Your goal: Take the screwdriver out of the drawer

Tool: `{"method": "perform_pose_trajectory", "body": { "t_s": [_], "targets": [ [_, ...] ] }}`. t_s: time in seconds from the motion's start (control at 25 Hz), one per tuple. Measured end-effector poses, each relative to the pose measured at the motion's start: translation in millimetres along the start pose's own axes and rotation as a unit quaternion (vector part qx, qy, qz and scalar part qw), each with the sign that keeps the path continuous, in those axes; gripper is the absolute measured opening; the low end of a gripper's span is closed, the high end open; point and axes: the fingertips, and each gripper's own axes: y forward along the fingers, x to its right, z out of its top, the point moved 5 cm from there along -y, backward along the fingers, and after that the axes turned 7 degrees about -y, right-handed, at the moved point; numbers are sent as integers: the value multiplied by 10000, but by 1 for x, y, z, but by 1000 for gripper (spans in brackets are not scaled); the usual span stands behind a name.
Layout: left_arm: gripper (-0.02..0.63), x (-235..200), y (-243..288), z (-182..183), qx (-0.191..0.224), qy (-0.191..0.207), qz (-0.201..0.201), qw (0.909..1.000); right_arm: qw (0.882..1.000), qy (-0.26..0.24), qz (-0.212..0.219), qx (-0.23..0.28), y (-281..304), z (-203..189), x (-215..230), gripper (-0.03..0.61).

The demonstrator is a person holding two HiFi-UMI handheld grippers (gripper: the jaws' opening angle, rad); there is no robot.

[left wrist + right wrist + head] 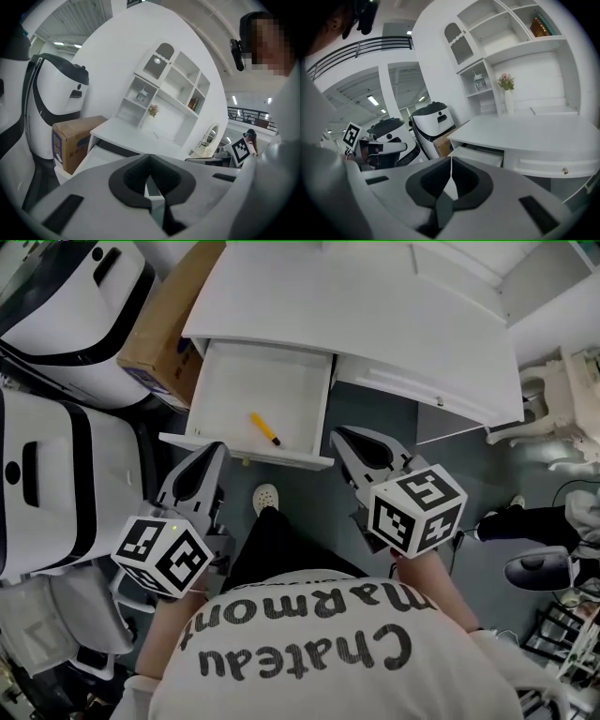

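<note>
A yellow screwdriver [264, 428] with a black tip lies in the open white drawer [225, 381] of the white desk [375, 324]. My left gripper [217, 448] hangs just in front of the drawer's front left corner, its jaws shut and holding nothing. My right gripper [337, 434] is beside the drawer's front right corner, also shut and holding nothing. In the left gripper view the closed jaw tips [149, 155] point toward the drawer [93, 157]. The right gripper view shows the closed tips [451, 158] below the drawer [480, 156]. Neither gripper touches the screwdriver.
A cardboard box [164, 324] stands left of the desk. Two large white machines [56, 474] crowd the left side. My shoe [266, 496] is on the grey floor under the drawer. A white shelf hutch [173, 79] rises behind the desk.
</note>
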Motion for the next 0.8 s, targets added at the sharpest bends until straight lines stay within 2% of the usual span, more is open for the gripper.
{"method": "perform_pose_trajectory", "body": {
  "t_s": [0.36, 0.68, 0.8],
  "targets": [
    [23, -59, 47, 2, -345, -202, 214, 9990, 9984, 126, 252, -497, 82, -6, 24, 28],
    [23, -106, 46, -12, -480, -456, 644, 9957, 9943, 369, 303, -958, 138, -36, 44, 28],
    [23, -119, 40, -18, -488, -582, 785, 9940, 9919, 313, 397, -1167, 157, -44, 43, 28]
  ]
}}
